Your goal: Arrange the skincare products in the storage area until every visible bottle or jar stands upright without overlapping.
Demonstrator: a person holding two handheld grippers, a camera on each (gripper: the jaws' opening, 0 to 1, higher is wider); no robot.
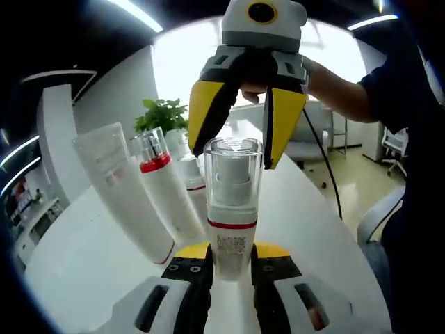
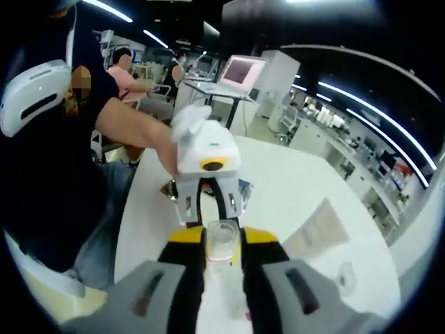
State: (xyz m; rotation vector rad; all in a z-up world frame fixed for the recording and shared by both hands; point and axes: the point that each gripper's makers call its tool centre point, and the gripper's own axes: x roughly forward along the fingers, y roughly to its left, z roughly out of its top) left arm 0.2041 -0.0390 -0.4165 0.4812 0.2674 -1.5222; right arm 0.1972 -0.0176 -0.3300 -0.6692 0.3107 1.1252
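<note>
White round desk (image 1: 83,264) in a bright open office, window glare behind.

Left gripper (image 1: 231,268): jaws clenched on the lower body of a pump bottle (image 1: 233,209), which stands upright, long axis vertical, clear cap on top, red band at the shoulder.

Right gripper (image 1: 247,115): comes in from the far side, opposite the left one; its yellow jaws stand either side of the clear cap. In the right gripper view the jaws (image 2: 221,257) sit tight against that cap (image 2: 222,242), so I judge it grasping the cap. The coming move turns on this: bottle held low by the left, high by the right, along one vertical axis.

Beyond, toward the desk's left edge: white tube (image 1: 122,195) leaning; second pump bottle (image 1: 167,191) with red collar, also tilted; a third (image 1: 193,182) partly hidden behind. Potted plant (image 1: 163,115) further back.

Right gripper view adds the person's forearm (image 2: 135,132) and a laptop (image 2: 240,72) on a distant table; left gripper view gives the leaning items.
</note>
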